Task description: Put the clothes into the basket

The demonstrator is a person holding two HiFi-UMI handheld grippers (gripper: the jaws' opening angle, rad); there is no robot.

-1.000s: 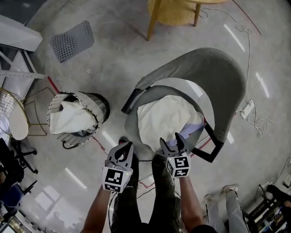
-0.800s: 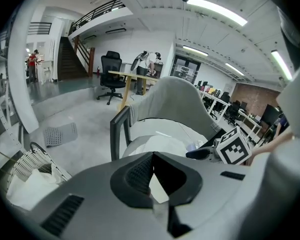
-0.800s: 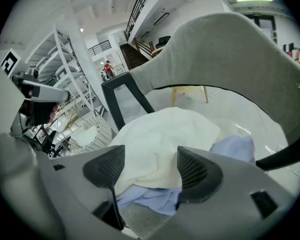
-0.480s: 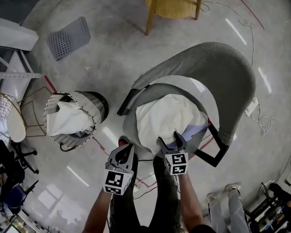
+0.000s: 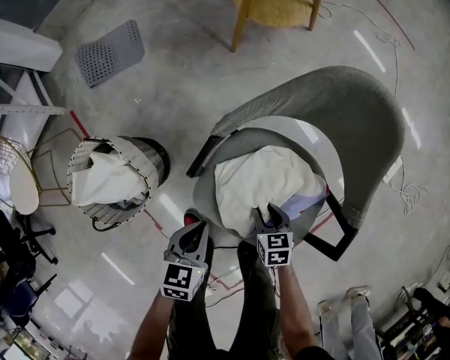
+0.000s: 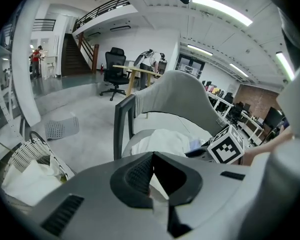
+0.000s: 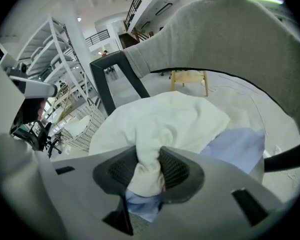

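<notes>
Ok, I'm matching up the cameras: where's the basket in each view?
Head view: basket left of centre, on the floor left of the chair.
Left gripper view: basket at the bottom left; chair at centre.
Right gripper view: basket at mid left, beyond the chair's black arm.
Shared landmark: the grey chair.

**Person, head view.** Dark trousers (image 5: 217, 317); forearms unsleeved, with the edge of a dark garment at the lower border.

**Left gripper (image 5: 193, 222) and right gripper (image 5: 268, 214).** Matte grey moulded shells, each carrying a white cube (image 5: 178, 280) printed with black square markers.

**Gripper views.** The front of each shell forms a dark, rounded recess housing two black jaws with cross-hatched pads (image 7: 175, 170). Dark rectangular slots (image 6: 62, 215) flank the recess. The right gripper's jaws are closing, with white cloth (image 7: 160, 129) between them.
</notes>
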